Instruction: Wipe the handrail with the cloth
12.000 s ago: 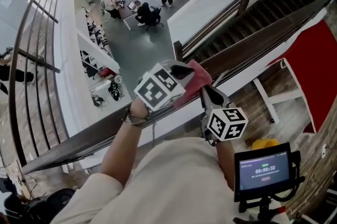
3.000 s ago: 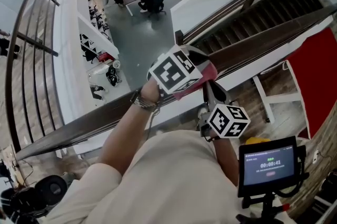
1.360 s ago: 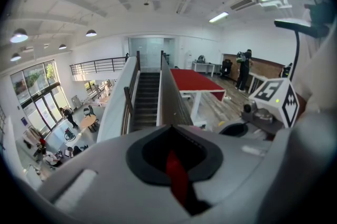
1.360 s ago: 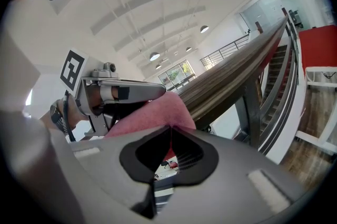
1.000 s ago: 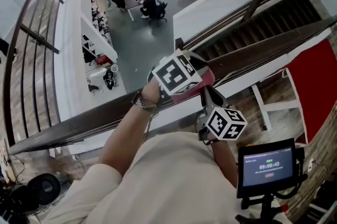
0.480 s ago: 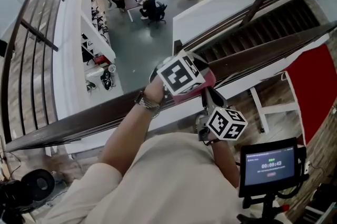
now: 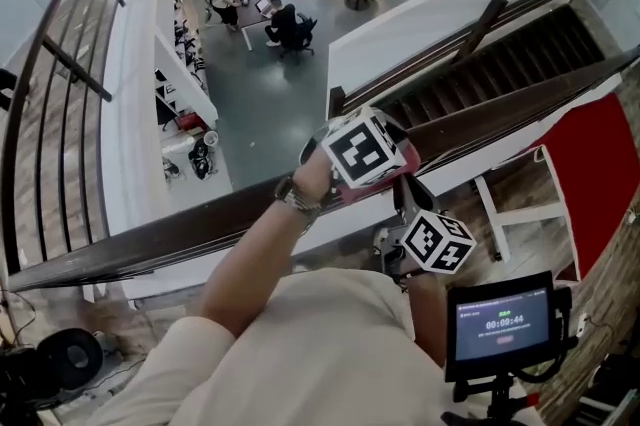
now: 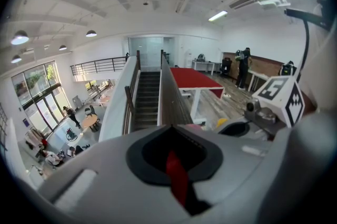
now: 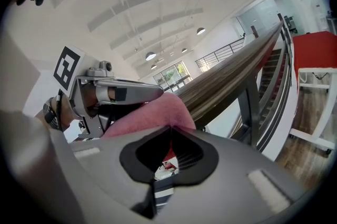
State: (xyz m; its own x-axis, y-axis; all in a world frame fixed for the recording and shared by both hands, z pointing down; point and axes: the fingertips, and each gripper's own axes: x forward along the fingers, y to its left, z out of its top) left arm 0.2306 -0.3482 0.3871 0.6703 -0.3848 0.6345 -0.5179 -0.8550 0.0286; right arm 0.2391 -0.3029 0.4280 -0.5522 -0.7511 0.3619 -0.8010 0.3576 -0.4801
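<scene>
The handrail is dark wood with streaked grain, smooth and faintly glossy. On it, the pink cloth looks soft, fuzzy and matt. At the handrail, the left gripper and right gripper have smooth, matt grey plastic shells.

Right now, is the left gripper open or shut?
Shut on the cloth: the left gripper shows, in its own view, jaws together with a red strip pinched between them.

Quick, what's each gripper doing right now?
Left gripper: closed on the cloth.
Right gripper: closed, pinching the edge of the same cloth.
</scene>
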